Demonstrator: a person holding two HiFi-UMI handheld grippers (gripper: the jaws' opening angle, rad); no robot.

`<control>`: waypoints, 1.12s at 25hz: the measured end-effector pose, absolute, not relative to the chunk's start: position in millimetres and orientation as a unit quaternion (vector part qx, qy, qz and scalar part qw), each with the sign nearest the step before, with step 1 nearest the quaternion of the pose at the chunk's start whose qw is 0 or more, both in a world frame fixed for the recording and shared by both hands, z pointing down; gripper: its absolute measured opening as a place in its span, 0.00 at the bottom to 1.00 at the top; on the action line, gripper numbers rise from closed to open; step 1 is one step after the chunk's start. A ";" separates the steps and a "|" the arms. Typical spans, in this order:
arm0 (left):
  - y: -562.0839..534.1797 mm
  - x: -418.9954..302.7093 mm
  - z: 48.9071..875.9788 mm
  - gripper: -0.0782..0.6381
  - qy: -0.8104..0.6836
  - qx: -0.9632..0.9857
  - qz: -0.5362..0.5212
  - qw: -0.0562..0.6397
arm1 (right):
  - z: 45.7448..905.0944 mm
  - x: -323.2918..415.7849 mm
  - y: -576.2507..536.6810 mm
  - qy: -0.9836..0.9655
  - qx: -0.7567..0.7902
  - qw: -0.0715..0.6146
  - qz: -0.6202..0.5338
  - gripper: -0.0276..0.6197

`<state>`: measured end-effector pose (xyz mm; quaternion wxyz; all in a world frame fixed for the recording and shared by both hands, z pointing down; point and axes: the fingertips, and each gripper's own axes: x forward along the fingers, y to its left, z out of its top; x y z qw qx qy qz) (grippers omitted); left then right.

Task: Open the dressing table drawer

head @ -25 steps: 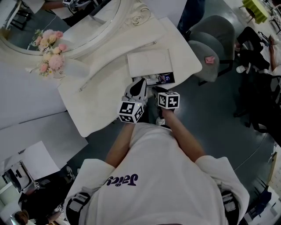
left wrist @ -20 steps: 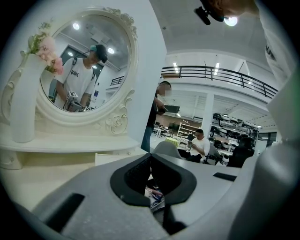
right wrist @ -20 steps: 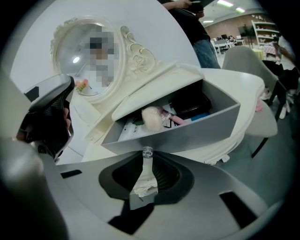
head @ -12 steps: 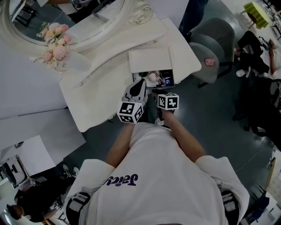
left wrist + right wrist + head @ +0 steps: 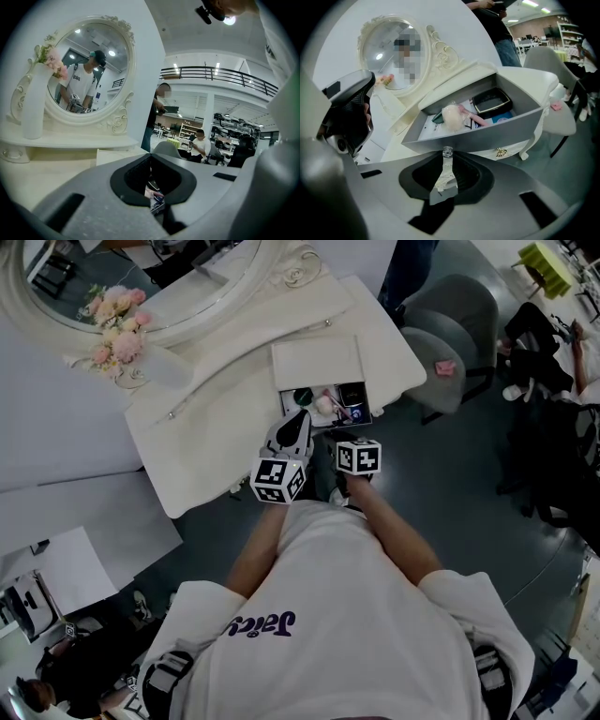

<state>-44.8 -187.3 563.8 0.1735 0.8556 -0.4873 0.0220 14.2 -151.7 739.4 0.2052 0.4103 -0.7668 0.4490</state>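
Right gripper view shows my right gripper (image 5: 447, 158) with its fingers closed on the glass knob (image 5: 447, 151) and its pale hanging strip. The drawer (image 5: 487, 133) stands pulled out just beyond them, with a pale puff (image 5: 451, 116) and a black tray (image 5: 491, 101) inside. Left gripper view shows none of that grip: my left gripper (image 5: 151, 169) has its fingers narrowly apart and empty, a sliver of drawer contents showing through the gap, and the mirror (image 5: 89, 70) stands over the worktop (image 5: 56, 164) beyond to their left.
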 end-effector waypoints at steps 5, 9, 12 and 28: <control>-182.3 -41.1 563.6 0.13 -0.487 0.856 0.022 0.173 | 741.3 13.6 -151.2 -0.758 0.409 0.197 0.468 0.15; -181.2 -41.8 562.3 0.13 -0.491 0.854 0.022 0.171 | 745.4 10.0 -150.9 -0.760 0.401 0.207 0.468 0.15; -181.6 -43.8 560.7 0.13 -0.494 0.853 0.022 0.168 | 746.0 10.6 -150.9 -0.762 0.398 0.205 0.467 0.15; -177.5 -38.1 543.3 0.13 -0.495 0.857 0.018 0.145 | 682.0 34.8 -158.5 -0.794 0.406 0.180 0.414 0.18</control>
